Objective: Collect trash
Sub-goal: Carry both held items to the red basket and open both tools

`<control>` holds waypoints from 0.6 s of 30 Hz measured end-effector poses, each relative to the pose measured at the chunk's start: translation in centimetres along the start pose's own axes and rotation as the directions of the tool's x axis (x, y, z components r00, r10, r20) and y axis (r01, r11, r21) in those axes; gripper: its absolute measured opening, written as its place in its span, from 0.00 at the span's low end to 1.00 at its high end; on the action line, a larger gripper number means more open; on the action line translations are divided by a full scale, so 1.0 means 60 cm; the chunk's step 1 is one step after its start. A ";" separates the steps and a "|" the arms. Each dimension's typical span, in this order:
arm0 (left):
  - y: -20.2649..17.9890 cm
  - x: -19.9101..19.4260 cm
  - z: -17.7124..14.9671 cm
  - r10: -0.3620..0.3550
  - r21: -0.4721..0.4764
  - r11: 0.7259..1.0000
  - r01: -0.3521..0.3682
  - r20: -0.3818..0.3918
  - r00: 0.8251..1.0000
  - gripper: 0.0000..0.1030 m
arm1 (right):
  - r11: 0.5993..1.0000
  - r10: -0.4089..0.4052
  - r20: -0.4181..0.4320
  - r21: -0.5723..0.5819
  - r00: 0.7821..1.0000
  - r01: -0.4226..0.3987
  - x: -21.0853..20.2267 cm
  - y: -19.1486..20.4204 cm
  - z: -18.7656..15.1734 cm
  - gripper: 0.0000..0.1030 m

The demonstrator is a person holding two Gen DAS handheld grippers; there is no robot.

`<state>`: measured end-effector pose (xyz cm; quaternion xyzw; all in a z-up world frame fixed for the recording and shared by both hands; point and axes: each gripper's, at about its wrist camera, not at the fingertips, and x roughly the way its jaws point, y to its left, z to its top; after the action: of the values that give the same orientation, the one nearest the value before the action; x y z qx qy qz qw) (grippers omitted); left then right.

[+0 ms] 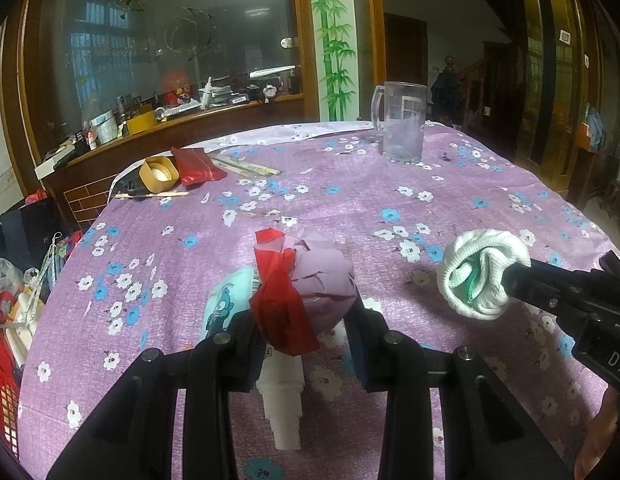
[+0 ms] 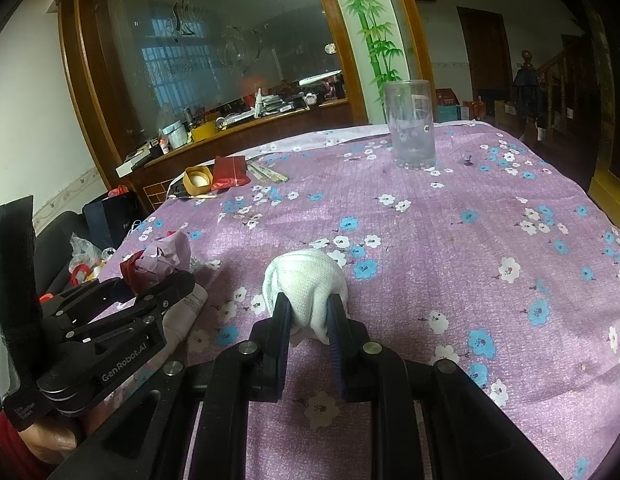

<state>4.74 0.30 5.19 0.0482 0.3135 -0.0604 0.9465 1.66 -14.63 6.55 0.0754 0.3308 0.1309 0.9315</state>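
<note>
Left claw (image 1: 306,320) clamped on a crumpled wad of lilac and red paper (image 1: 310,280), held just above the flower-print counter (image 1: 350,200), over a white tube (image 1: 282,400) lying there. Right claw (image 2: 310,312) pinched tight on a balled white cloth (image 2: 306,280). Clear mug (image 1: 402,124) standing far back.

mug (image 1: 402,122) behind paper wad (image 1: 310,280), cloth ball (image 1: 484,274) right

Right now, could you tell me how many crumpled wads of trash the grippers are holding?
2. A lilac-and-red paper wad sits between the left gripper's jaws; a white cloth-like wad is clamped in the right gripper. Others may be hidden.
</note>
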 end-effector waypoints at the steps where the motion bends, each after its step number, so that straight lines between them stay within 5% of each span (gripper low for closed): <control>1: 0.000 0.000 0.000 0.001 0.001 1.000 -0.001 0.000 1.000 0.33 | 1.000 0.000 0.000 0.000 1.000 0.000 0.000 0.000 0.000 0.19; 10: -0.002 -0.013 0.008 -0.003 0.002 1.000 0.003 0.004 1.000 0.33 | 0.999 -0.009 0.011 0.037 1.000 0.009 -0.004 -0.012 0.002 0.19; 18: 0.015 -0.091 0.007 -0.008 -0.036 0.999 0.009 0.030 1.000 0.33 | 1.000 0.009 0.027 0.025 1.000 -0.010 -0.012 -0.005 0.000 0.19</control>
<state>0.78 1.58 8.81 0.0286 0.3006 -0.0593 0.9515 1.18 -15.10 6.92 0.0902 0.3196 0.1302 0.9342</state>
